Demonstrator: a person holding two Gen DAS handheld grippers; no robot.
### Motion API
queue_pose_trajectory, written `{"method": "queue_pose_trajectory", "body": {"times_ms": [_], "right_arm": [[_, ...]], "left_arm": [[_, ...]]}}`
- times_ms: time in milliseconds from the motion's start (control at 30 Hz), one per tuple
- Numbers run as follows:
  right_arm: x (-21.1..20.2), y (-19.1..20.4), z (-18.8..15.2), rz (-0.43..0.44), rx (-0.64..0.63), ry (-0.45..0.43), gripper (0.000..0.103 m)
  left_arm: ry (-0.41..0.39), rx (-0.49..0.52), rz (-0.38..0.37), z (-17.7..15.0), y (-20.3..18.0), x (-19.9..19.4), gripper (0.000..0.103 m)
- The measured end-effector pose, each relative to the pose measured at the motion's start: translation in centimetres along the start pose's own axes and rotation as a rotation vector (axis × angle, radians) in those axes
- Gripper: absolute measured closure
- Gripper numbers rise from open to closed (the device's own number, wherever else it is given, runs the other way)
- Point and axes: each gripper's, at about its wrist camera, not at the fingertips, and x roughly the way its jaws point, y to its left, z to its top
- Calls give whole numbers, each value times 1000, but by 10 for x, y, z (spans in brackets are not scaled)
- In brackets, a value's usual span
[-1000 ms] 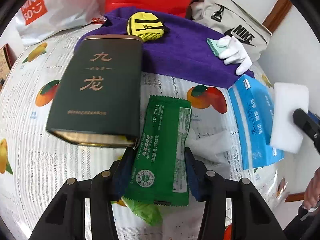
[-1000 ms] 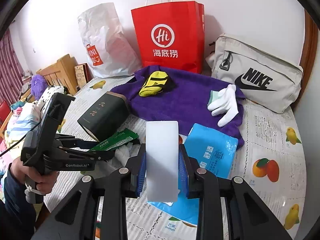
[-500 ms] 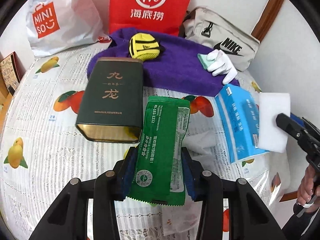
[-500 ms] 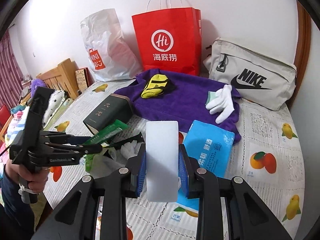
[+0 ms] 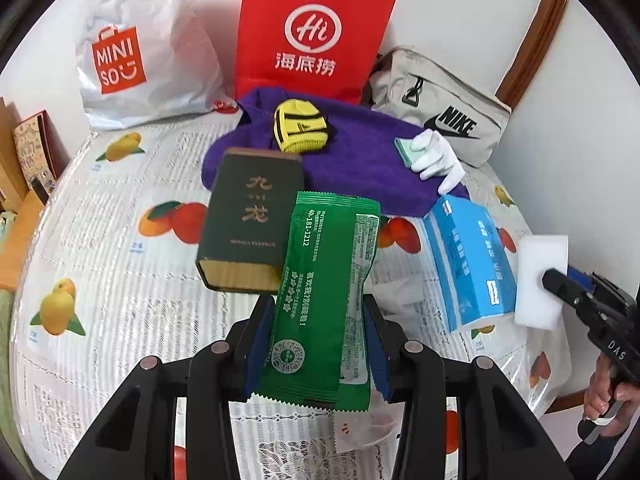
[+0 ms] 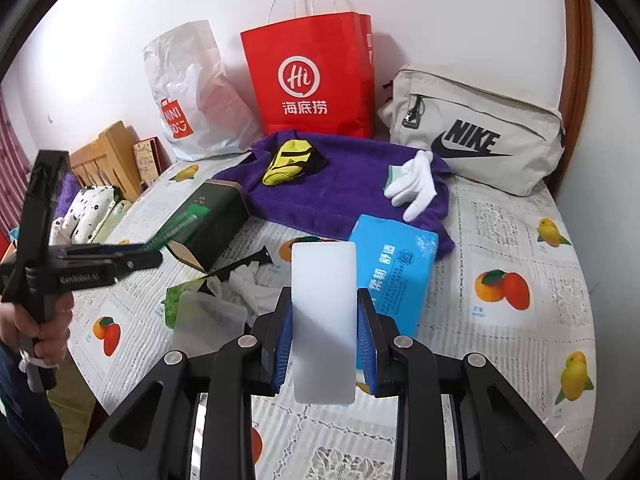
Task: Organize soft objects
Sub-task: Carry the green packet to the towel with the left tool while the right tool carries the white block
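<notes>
Our left gripper (image 5: 316, 336) pinches the green packet (image 5: 326, 296) while our right gripper (image 6: 324, 338) clamps the white sponge (image 6: 324, 320) near the blue tissue pack (image 6: 394, 268).

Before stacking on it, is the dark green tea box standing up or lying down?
Lying down: the dark green tea box rests on its broad side on the table, lettered face up.

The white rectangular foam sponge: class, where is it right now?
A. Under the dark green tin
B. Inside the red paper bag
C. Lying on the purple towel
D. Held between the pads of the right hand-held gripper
D: the white rectangular foam sponge stands clamped between the blue pads of the right hand-held gripper, above the fruit-print tablecloth.
</notes>
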Motion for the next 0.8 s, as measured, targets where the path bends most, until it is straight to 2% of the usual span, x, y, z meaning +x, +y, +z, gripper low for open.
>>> {"method": "queue_pose_trajectory", "body": {"times_ms": [267, 800], "right_arm": [[-10, -5, -5, -40, 4, 6, 74], [6, -7, -55, -2, 34, 135, 74]], "left_arm": [[-28, -12, 10, 13, 10, -9, 62], [-17, -50, 31, 25, 33, -3, 62]]}}
